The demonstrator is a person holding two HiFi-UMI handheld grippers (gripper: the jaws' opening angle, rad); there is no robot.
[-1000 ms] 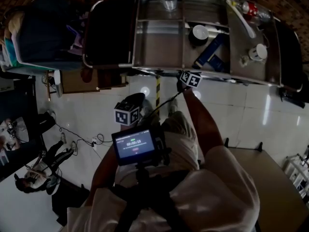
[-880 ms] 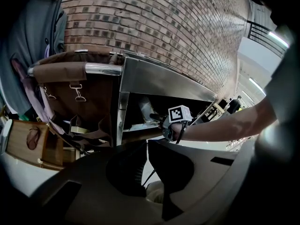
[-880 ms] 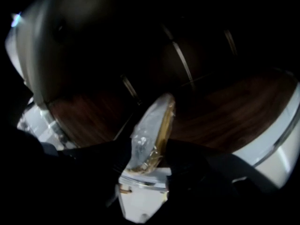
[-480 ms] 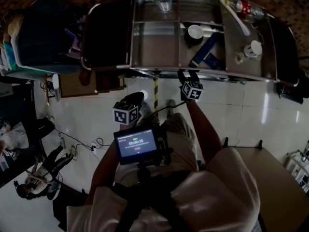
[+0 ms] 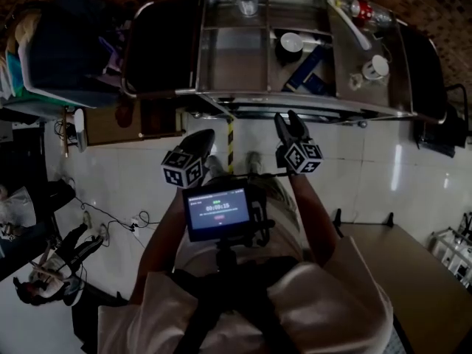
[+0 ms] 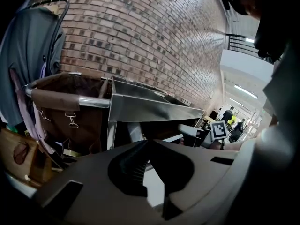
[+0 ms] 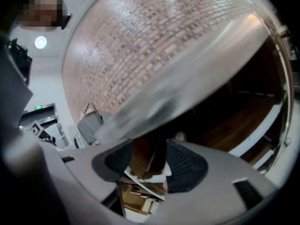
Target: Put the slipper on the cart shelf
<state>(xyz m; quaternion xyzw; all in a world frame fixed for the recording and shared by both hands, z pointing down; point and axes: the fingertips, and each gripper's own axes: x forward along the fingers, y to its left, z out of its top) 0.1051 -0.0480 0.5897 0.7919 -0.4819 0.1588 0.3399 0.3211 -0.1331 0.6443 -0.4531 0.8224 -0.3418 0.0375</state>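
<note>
**A:** Can anyone actually find the slipper here? And what are the two hand-held grippers up to?

**B:** Nearest first. Both are just in front of the cart [image 5: 232,57], over the white tiled floor [image 5: 354,168]. The left hand-held gripper [image 6: 149,143] is clamped fully together with nothing in it, a little short of the cart's front rail. The right hand-held gripper [image 5: 289,118] is right up at that rail with its jaws a fair way apart. They've just been closing in a bit, but nothing's pinched between them. Only blurry brown and white stuff under the cart top shows through the gap.

**A:** So where's the slipper?

**B:** Honestly can't pick it out, so no colour or shape from me. It's too dark and smeared under the steel top to tell what's lying there.

**A:** What's on top then?

**B:** It's a shiny steel tray split into compartments. There's a blue box [image 5: 306,68] and a bowl [image 5: 290,44] mid-cart, a cup [image 5: 376,66] toward the right end and a glass [image 5: 248,2] at the far edge. A dark bag [image 5: 158,46] hangs on the left end, and there's a brick wall [image 6: 140,36] behind the cart.
</note>
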